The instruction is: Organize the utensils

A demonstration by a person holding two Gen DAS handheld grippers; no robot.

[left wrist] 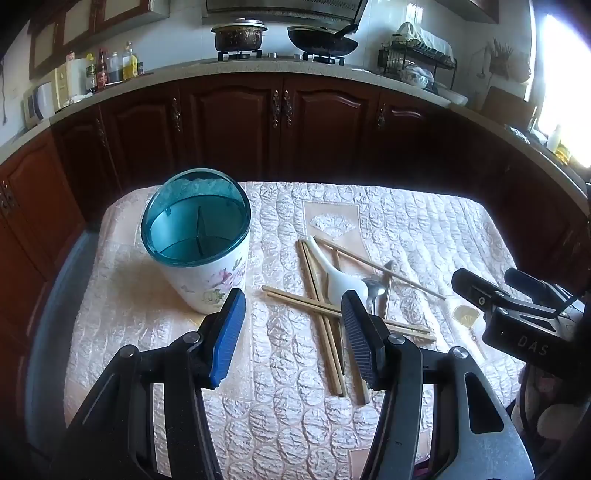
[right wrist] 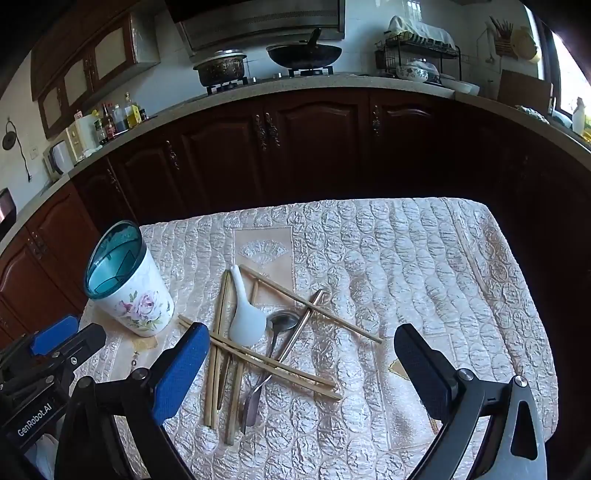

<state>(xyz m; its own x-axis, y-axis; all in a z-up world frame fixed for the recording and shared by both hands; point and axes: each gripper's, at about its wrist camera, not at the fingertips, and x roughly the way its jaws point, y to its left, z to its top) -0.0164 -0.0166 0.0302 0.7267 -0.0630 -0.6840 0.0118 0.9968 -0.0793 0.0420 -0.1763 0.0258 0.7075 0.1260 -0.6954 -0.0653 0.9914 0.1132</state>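
A white floral utensil holder (left wrist: pixel 207 266) with a teal divided rim stands on the quilted table cloth (left wrist: pixel 424 229), left of a loose pile. It also shows in the right wrist view (right wrist: pixel 136 295). The pile holds several wooden chopsticks (right wrist: pixel 273 363), a white ceramic spoon (right wrist: pixel 245 317) and a metal spoon (right wrist: pixel 275 332). In the left wrist view the chopsticks (left wrist: pixel 321 314) and white spoon (left wrist: pixel 334 277) lie just ahead. My left gripper (left wrist: pixel 293 328) is open and empty, above the cloth near the pile. My right gripper (right wrist: pixel 299 363) is open wide and empty over the pile's near end.
The table ends at dark wooden cabinets (left wrist: pixel 280 125) under a counter with a stove, a pot (left wrist: pixel 238 35) and a wok (left wrist: pixel 321 40). Bottles (left wrist: pixel 110 68) stand at the counter's left, a dish rack (left wrist: pixel 417 51) at its right.
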